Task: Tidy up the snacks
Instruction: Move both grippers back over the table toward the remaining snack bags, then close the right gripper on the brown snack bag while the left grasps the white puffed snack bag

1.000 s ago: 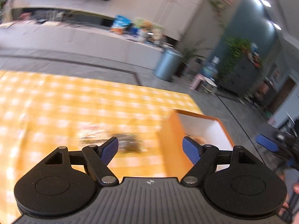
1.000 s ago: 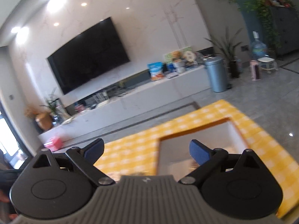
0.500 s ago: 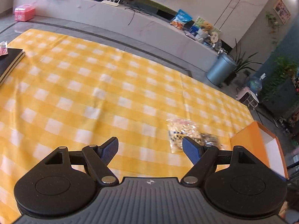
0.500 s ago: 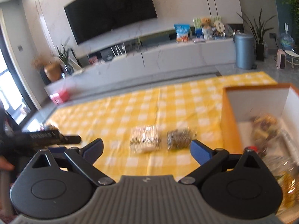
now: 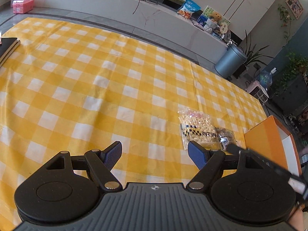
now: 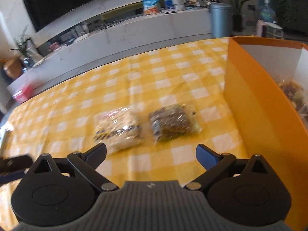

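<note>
Both grippers, left gripper (image 5: 155,153) and right gripper (image 6: 151,154), stand wide, empty. Popcorn bag (image 6: 118,128) and dark snack bag (image 6: 172,124) lie side by side near orange box (image 6: 250,104). Risk: slick film slipping from pads, or both bags pinched together.

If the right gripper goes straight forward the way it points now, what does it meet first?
Most likely the dark snack packet, which lies on the checked cloth ahead of the open right gripper. Depth is unclear.

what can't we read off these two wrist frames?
- Box contents: right view, the near wall hides most; left view shows only a corner.
- Dark packet: left view, gripper partly covers it; right view blurred.
- Pale packet label: right view blurred.
</note>
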`<state>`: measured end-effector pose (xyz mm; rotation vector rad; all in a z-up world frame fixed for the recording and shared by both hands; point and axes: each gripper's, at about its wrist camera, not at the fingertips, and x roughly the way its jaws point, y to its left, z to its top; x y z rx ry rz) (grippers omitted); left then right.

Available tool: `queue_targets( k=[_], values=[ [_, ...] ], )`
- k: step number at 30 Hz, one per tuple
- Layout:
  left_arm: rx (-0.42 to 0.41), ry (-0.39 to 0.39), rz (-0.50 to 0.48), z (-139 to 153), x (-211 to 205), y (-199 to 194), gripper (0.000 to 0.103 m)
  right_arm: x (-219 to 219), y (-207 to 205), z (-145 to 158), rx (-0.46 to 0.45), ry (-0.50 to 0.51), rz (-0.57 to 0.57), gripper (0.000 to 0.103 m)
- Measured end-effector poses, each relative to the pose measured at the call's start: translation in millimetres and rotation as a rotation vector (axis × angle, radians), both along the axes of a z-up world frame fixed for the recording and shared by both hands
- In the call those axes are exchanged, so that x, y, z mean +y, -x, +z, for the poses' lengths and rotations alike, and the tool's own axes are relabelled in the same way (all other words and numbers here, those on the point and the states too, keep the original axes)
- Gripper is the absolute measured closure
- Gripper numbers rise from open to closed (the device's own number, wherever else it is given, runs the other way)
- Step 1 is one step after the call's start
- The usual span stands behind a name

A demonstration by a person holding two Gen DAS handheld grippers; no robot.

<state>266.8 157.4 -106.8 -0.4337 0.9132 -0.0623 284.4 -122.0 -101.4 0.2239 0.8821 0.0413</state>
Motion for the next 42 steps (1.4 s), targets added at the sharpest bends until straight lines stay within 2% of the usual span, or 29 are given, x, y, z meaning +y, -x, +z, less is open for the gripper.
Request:
queue_targets(
  k=[2, 5, 7, 13, 22, 25, 28, 31, 36, 42],
  values=[
    [0.005, -0.013, 0.001, -1, -1, 0, 0.011, -1, -13, -5, 0.011, 0.027, -0.059, 0.006],
    [0.006, -0.026, 0.000, -1, -2, -1, 0.011, -1, -32, -9, 0.002, 0.098, -0.014, 0.006],
    [0.008, -0.023, 0.000, -2, -2, -1, 0.011, -2, -43, -13, -0.004, 0.150, -0.045, 0.005],
    [0.034, -0.035, -0.004, -6, -3, -4, 0.011, -11, -65, -40, 0.088, 0.116, -0.042, 0.005],
    [0.056, -0.081, -0.040, -13, -20, -4, 0.011, -8, -61, -44, 0.023, 0.100, 0.021, 0.003],
    [0.041, -0.081, -0.072, -13, -31, -3, 0.011, -4, -59, -47, -0.012, 0.139, 0.099, 0.003],
    [0.034, -0.062, -0.098, -13, -41, -2, 0.011, -1, -60, -48, -0.003, 0.167, 0.131, 0.004],
    [0.032, -0.077, -0.109, -13, -53, -3, 0.011, -2, -58, -48, -0.007, 0.184, 0.136, 0.012],
    [0.059, -0.093, -0.126, -23, -71, -9, 0.011, -14, -48, -44, -0.024, 0.193, 0.145, 0.034],
    [0.060, -0.127, -0.132, -22, -85, -16, 0.011, -24, -33, -45, -0.070, 0.183, 0.177, 0.038]
  ],
)
